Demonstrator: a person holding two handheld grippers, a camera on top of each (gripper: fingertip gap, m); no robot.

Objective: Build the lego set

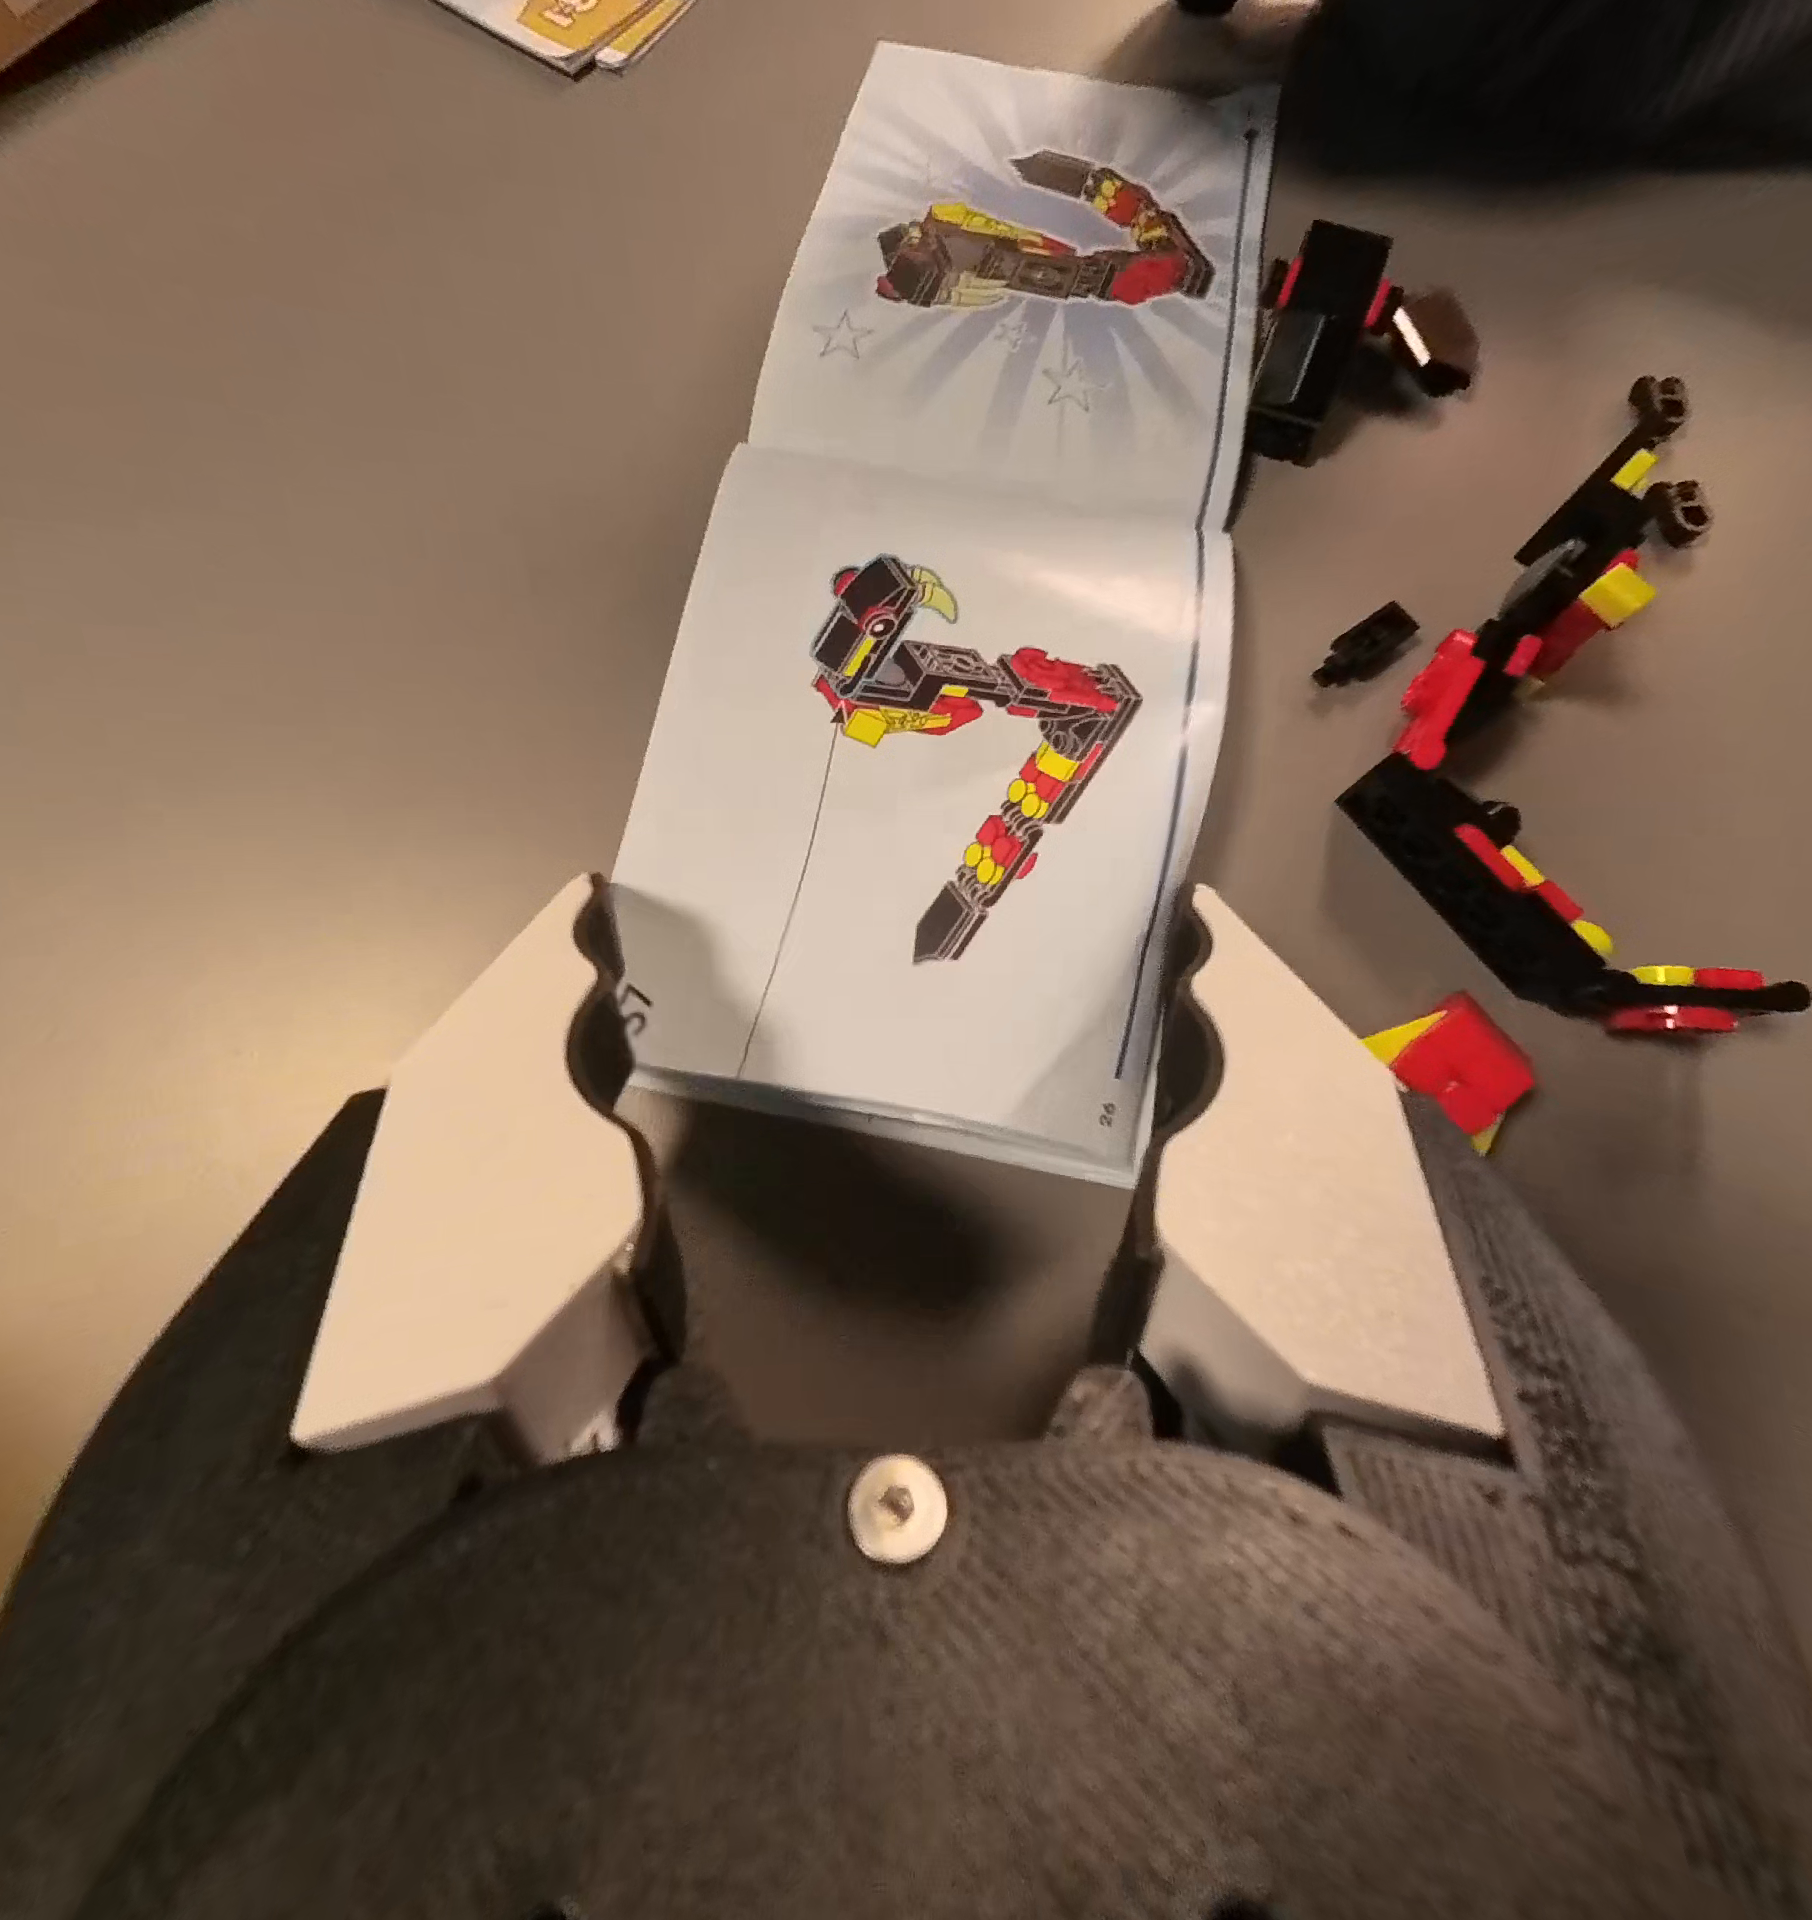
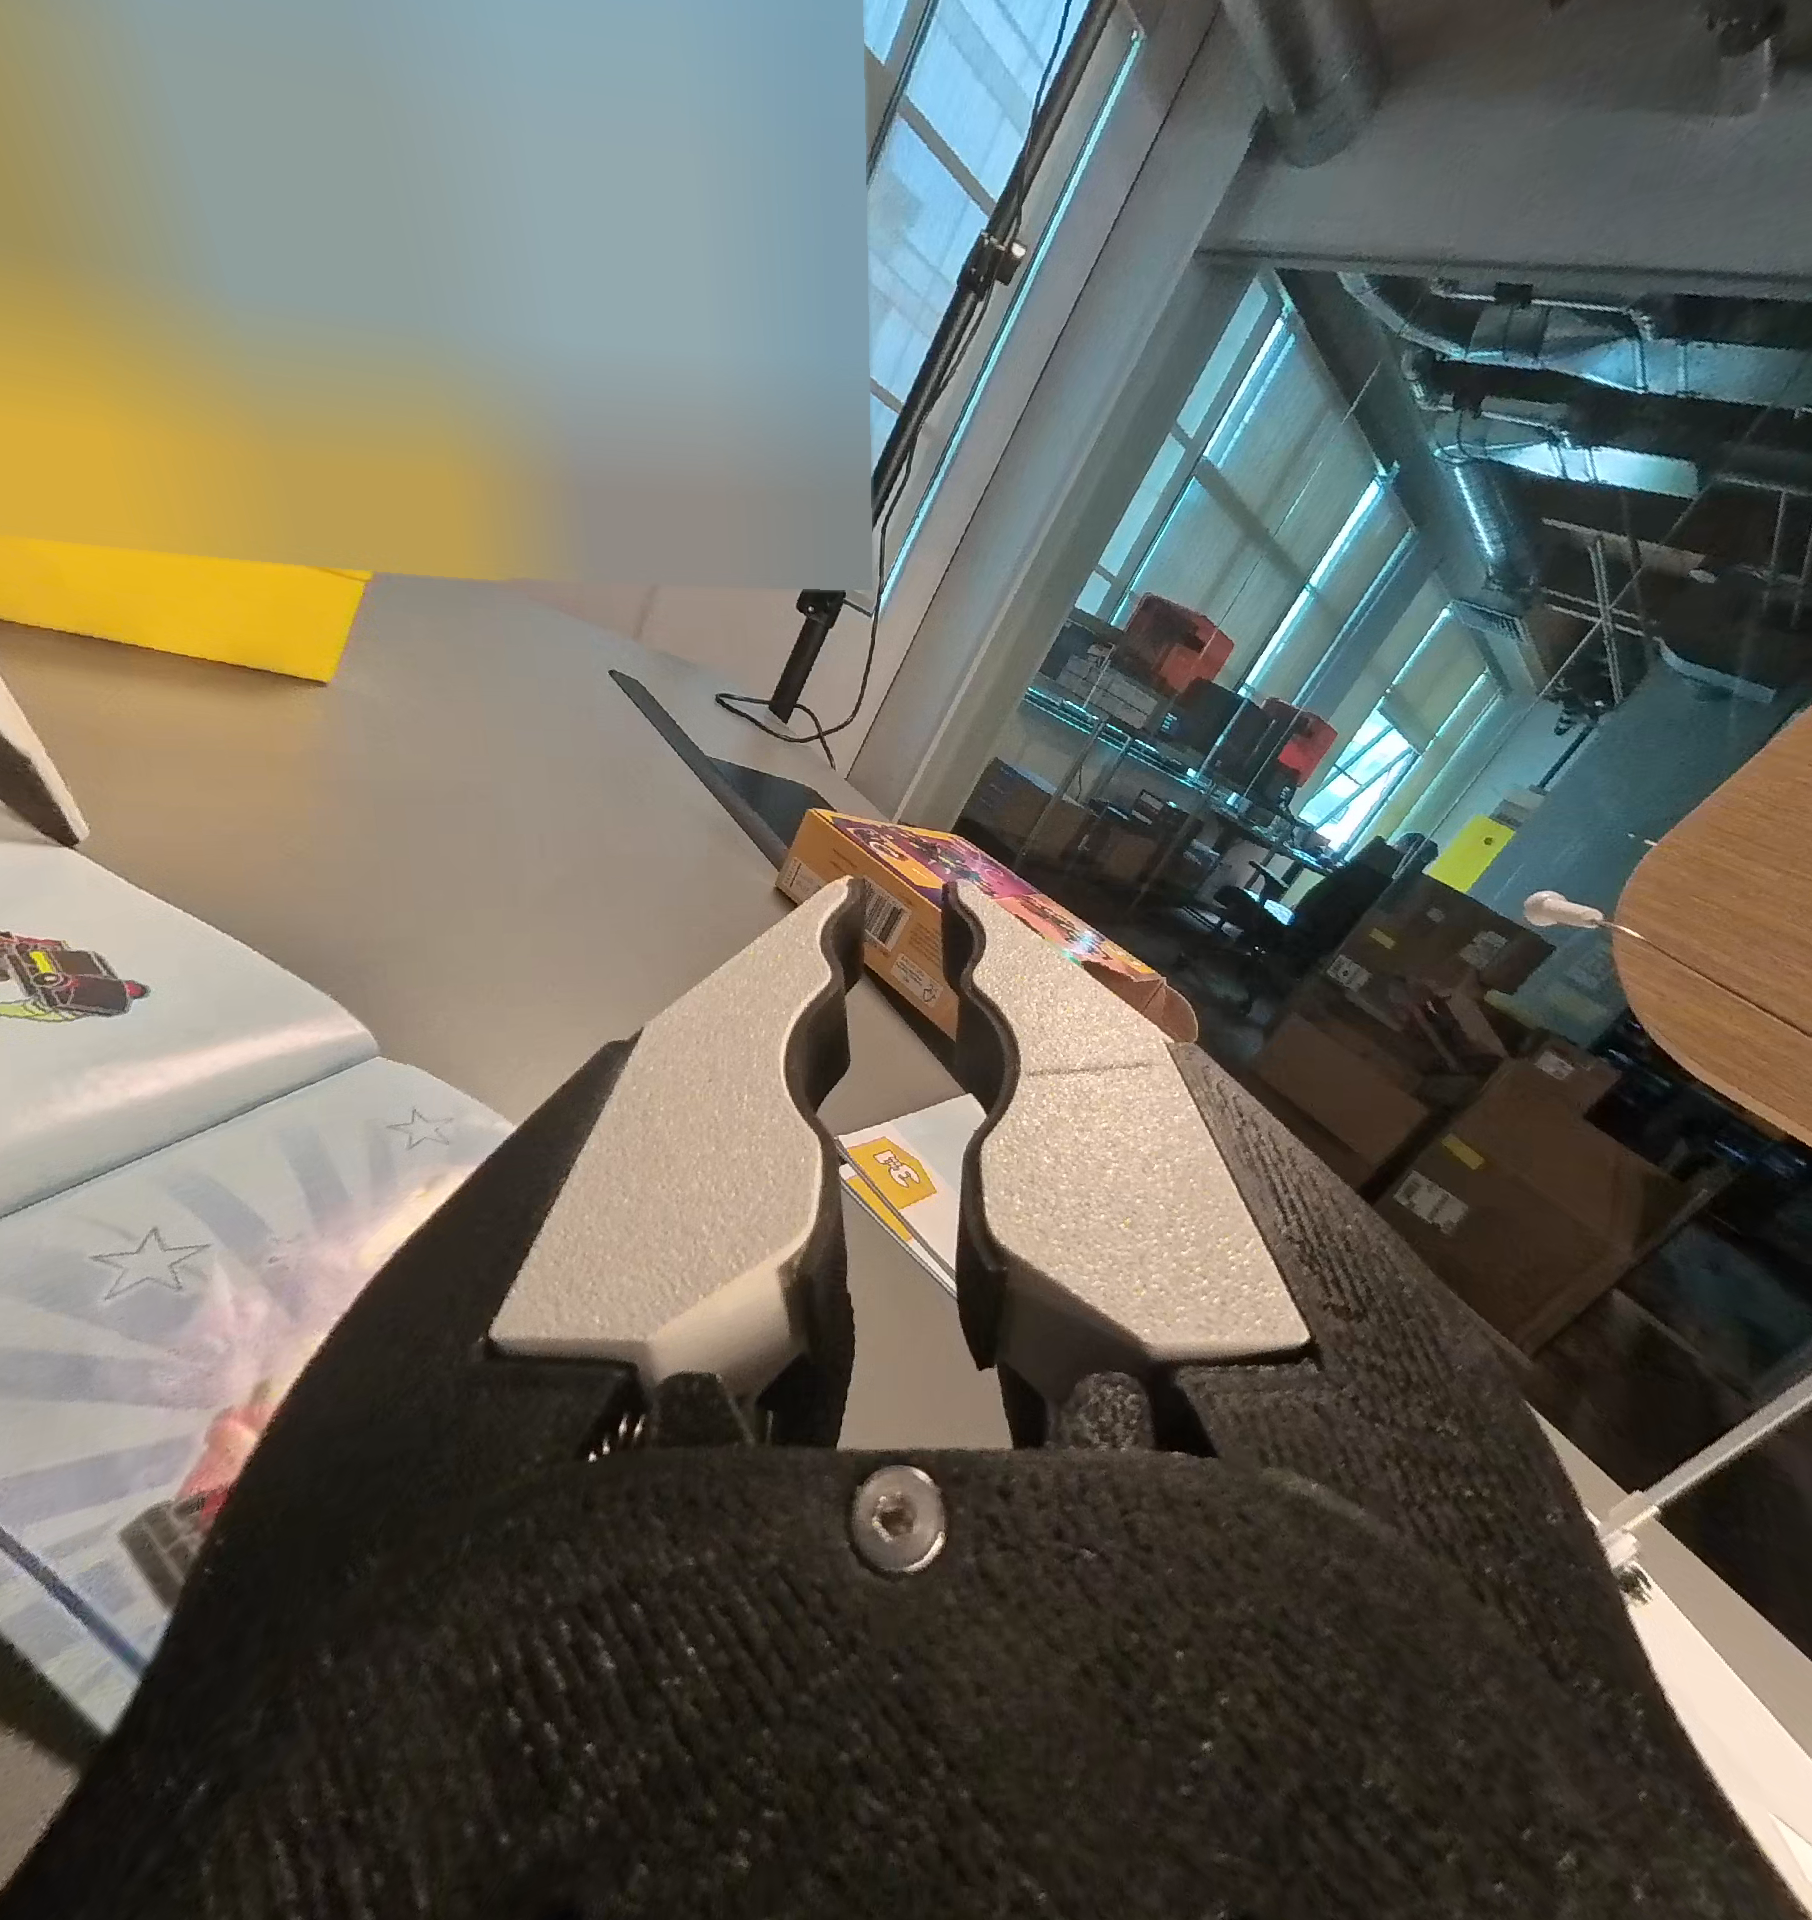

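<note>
Snake build (image 1: 1504, 769) lies bent, long axis running near-to-far, right of booklet (image 1: 943, 790). Left gripper (image 1: 891, 935) spread wide, empty; right gripper (image 2: 897, 914) slightly parted, prob. empty.

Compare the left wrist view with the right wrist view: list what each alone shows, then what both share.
Left only: the left gripper with jaws wide open over the booklet, the snake body, a black head piece, a red brick.

Right only: the right gripper with a narrow gap between its jaws, the box, windows, shelves.

Both: the booklet and grey table.
</note>
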